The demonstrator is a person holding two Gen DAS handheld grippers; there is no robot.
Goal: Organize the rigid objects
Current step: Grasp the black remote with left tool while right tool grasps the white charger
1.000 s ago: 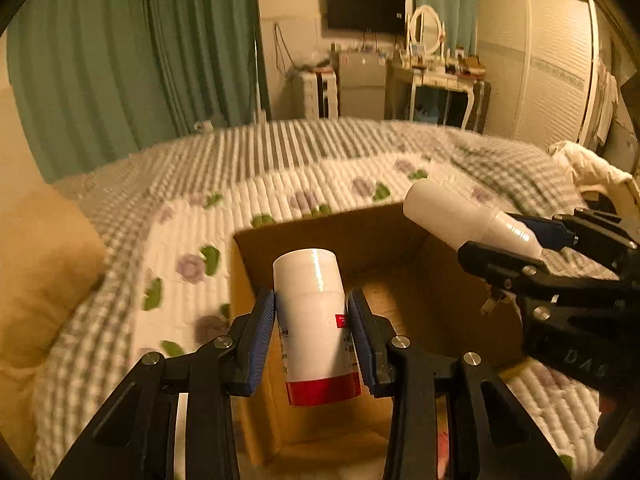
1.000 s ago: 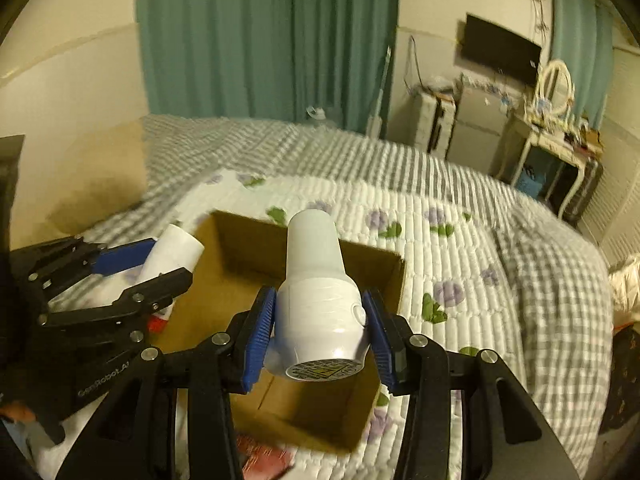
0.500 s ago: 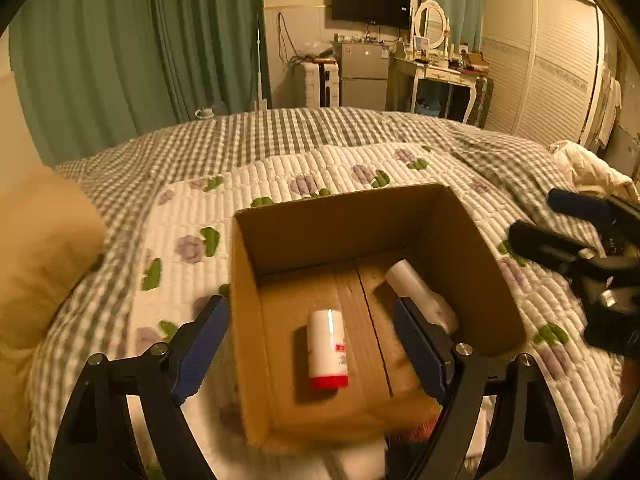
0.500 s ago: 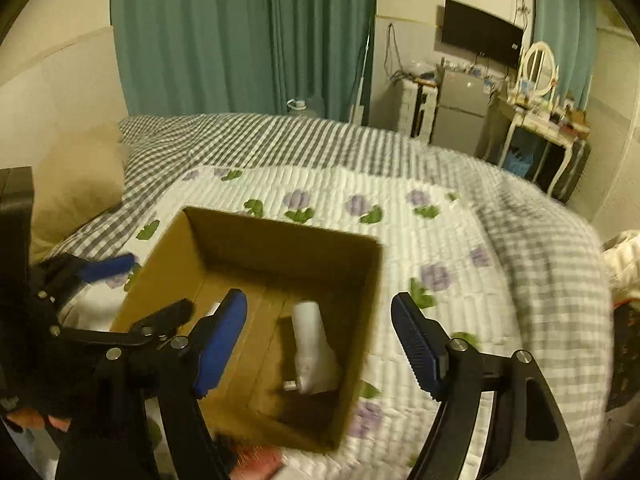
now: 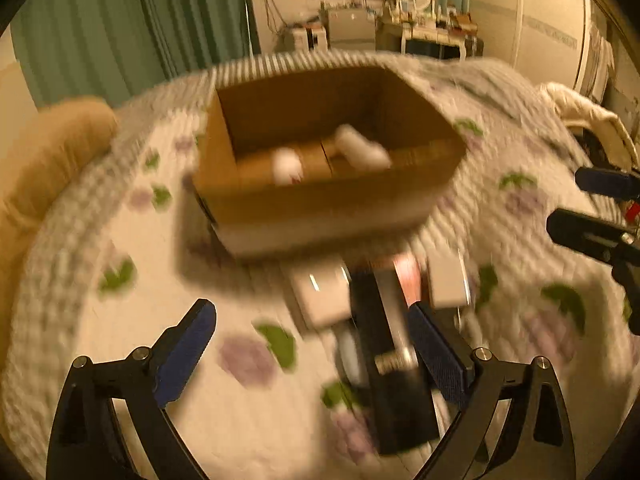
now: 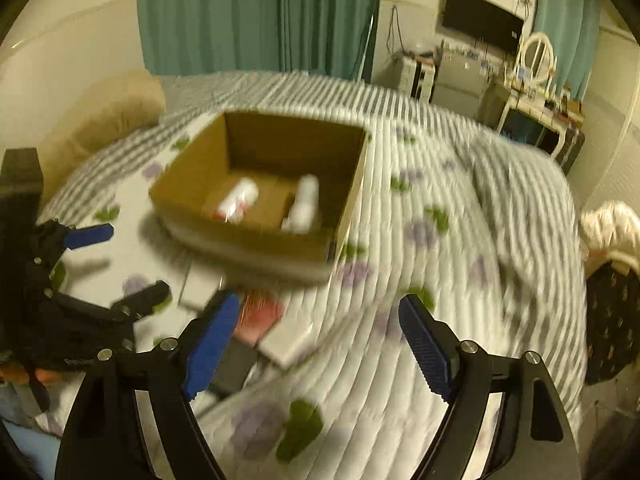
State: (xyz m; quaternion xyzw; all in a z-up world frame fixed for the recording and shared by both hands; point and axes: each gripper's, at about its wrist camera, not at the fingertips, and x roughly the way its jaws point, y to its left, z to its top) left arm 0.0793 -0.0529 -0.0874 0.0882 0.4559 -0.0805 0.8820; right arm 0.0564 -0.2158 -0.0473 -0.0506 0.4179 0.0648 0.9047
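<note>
Left wrist view shows your left gripper (image 5: 310,334) with fingers spread wide and empty over the bed (image 5: 120,320); a blurred black object (image 5: 394,364) and flat boxes (image 5: 324,296) lie between them. Your right gripper (image 6: 320,344) is equally wide and empty. Beyond both, well apart, the cardboard box (image 6: 240,240) holds two bottles lying on their sides: the red-capped bottle (image 6: 238,200) left, the white bottle (image 6: 304,202) right, long axes running front to back.

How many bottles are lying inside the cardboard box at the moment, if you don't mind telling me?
2. The red-based bottle lies on the left of the cardboard box floor, and the plain white bottle on the right. Motion blur could hide something smaller.
</note>
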